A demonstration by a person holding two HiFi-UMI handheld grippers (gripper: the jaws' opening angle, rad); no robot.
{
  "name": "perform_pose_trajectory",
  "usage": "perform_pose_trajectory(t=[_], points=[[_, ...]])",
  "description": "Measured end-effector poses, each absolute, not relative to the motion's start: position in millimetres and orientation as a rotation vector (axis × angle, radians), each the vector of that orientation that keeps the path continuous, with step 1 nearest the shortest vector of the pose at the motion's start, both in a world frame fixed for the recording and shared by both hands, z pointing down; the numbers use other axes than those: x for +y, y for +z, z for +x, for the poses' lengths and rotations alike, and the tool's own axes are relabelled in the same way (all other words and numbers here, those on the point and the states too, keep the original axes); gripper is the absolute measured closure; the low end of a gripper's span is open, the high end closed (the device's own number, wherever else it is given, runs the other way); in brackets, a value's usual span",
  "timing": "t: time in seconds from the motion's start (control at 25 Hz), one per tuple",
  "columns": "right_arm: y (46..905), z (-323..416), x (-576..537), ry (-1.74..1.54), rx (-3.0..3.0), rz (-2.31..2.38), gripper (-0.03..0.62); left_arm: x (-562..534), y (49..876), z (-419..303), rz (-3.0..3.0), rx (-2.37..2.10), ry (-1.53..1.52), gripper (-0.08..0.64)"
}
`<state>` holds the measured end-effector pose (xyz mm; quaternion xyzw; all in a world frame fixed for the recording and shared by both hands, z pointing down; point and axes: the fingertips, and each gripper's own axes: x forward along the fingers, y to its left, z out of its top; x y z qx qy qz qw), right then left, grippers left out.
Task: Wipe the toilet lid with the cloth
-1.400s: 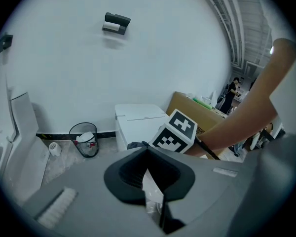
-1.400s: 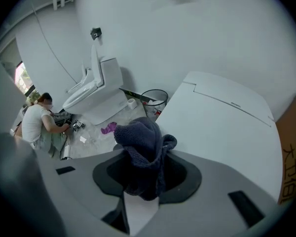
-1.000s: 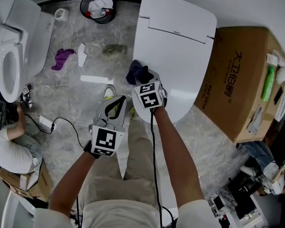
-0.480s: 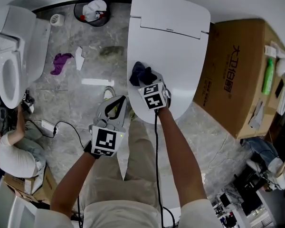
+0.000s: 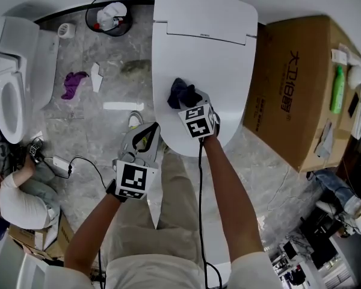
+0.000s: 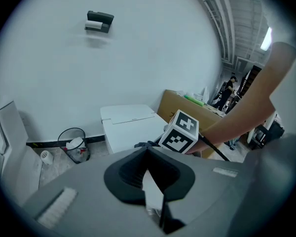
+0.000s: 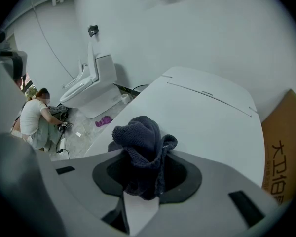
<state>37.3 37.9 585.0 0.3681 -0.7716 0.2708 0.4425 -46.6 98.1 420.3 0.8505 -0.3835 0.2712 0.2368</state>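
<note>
The white toilet lid (image 5: 210, 53) lies closed below me, also in the right gripper view as toilet lid (image 7: 212, 117) and in the left gripper view as toilet lid (image 6: 130, 125). My right gripper (image 5: 188, 103) is shut on a bunched dark blue cloth (image 5: 181, 93), which rests on the lid's front left part. In its own view the cloth (image 7: 142, 144) bulges up out of the right gripper (image 7: 142, 184). My left gripper (image 5: 150, 131) hangs over the floor left of the lid's front, jaws together with nothing in them; in its own view the left gripper (image 6: 150, 184) points toward the lid.
A large cardboard box (image 5: 295, 83) stands right of the toilet, with a green bottle (image 5: 337, 89) beyond it. On the floor to the left are a second toilet (image 5: 9, 95), a wire waste bin (image 5: 108, 14), a purple rag (image 5: 74, 82), paper scraps and a cable (image 5: 78, 158). A person (image 5: 18, 200) crouches at lower left.
My right gripper has slid the cloth from the lid's left edge toward its middle. The left gripper has stayed where it was.
</note>
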Motion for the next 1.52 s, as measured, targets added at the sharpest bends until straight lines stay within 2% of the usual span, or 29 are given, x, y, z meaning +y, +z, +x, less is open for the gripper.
perform_pose_trajectory(t=[1.52], points=[[588.8,157.4,44.3,0.719,-1.831,1.084,0.456,99.8,424.2,9.5,2.366,-0.971,0.775,0.560]])
